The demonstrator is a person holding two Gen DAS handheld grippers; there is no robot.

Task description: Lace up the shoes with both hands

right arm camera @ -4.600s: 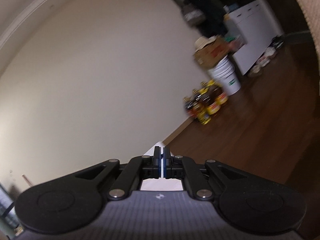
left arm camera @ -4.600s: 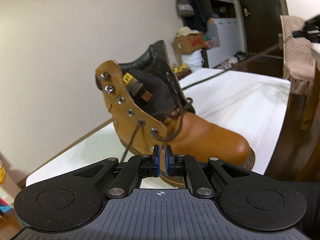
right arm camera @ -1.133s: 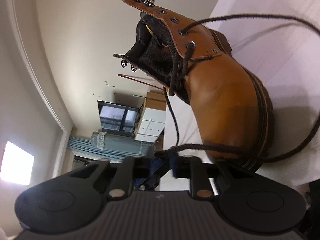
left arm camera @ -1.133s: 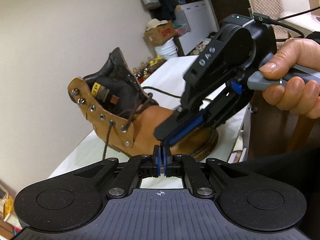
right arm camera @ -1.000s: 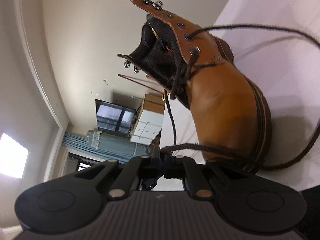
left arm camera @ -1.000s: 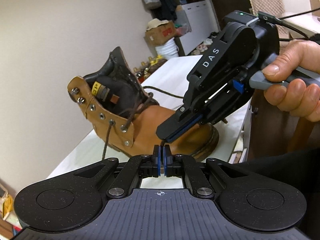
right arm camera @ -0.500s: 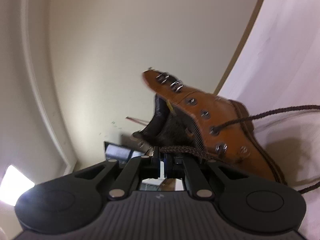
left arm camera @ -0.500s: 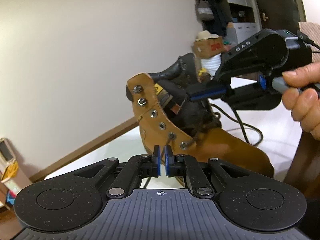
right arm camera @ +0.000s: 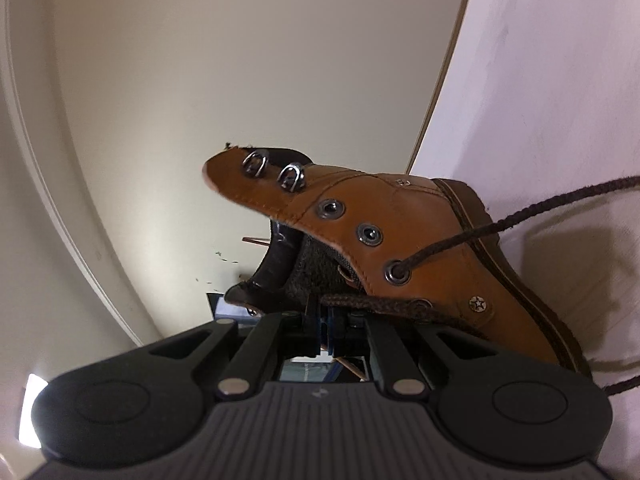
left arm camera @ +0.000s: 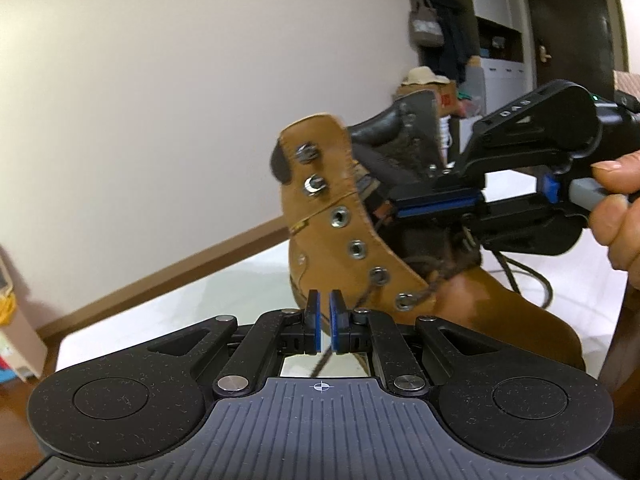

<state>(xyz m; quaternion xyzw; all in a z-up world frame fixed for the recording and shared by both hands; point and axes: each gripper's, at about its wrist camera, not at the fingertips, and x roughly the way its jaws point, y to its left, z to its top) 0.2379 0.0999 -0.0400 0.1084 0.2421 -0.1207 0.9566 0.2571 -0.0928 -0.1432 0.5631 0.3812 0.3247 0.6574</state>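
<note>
You are working in a home: a bag and coats are hanging by a dark door, and a cardboard box is standing near white cabinets.

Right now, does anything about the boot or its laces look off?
Only that the boot is half-laced: its upper eyelets and hooks are empty, and loose lace trails across the white table. No damage visible.
</note>
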